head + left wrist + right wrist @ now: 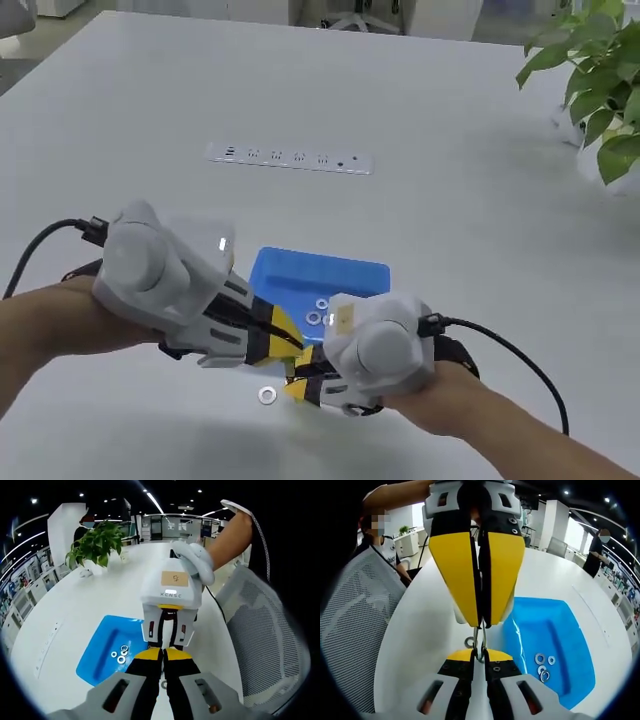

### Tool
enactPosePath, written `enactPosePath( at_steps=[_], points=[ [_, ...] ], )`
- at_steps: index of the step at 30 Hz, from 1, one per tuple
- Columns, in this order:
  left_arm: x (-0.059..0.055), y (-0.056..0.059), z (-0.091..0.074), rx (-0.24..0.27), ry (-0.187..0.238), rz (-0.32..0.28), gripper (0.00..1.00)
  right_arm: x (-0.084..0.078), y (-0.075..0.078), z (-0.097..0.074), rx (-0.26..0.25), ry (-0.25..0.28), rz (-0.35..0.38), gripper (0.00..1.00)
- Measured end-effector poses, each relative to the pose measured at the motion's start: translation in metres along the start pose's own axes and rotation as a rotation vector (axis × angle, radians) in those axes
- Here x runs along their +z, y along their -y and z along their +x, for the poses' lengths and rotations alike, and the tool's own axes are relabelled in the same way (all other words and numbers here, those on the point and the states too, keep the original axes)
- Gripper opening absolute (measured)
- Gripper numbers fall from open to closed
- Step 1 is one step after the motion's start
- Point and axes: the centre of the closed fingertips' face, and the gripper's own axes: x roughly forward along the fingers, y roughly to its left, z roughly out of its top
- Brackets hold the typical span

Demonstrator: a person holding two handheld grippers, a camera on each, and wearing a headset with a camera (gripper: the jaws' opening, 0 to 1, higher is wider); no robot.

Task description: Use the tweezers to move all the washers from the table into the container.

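In the head view, the left gripper (292, 345) and the right gripper (298, 383) point at each other low on the white desk (450, 200). Their yellow-tipped jaws meet nose to nose in front of a blue container (300, 270). The grey gripper bodies and the person's forearms cover the container's near edge. Whatever sits between the jaws is too small to make out here. A few washers (319, 312) lie in the container, partly behind the right gripper. One lone washer (267, 395) lies on the desk just beside the jaw tips. A power strip (290, 157) lies farther back, and a plant (600, 90) is cut off at the right edge.

In the left gripper view, its own jaws are pressed close together, with barely a slit between them. The right gripper hangs straight ahead and hides the desk behind it. The container lies to the left with its washers bunched together. A mesh chair (260, 645) stands on the right.

In the right gripper view, thin metal tweezers (480, 639) bridge the short gap between the two pairs of jaws. Both pairs are narrow and clamped on them, and each end disappears into a pair of jaws. The lone washer shows half-hidden behind the tweezers, on the desk outside the container.
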Motion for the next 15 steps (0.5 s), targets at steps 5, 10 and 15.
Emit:
enactPosePath(
  at_steps=[5,10,15],
  points=[
    [0.004,0.003,-0.004,0.006,-0.009,0.000,0.05,0.003,-0.002,-0.005,0.006,-0.005,-0.009,0.10],
    [0.011,0.005,-0.011,0.017,-0.008,0.009,0.05,0.010,-0.004,-0.012,0.001,0.004,-0.017,0.10],
    [0.018,0.006,-0.018,0.027,0.008,0.009,0.05,0.018,-0.005,-0.019,-0.004,0.003,-0.032,0.10]
  ],
)
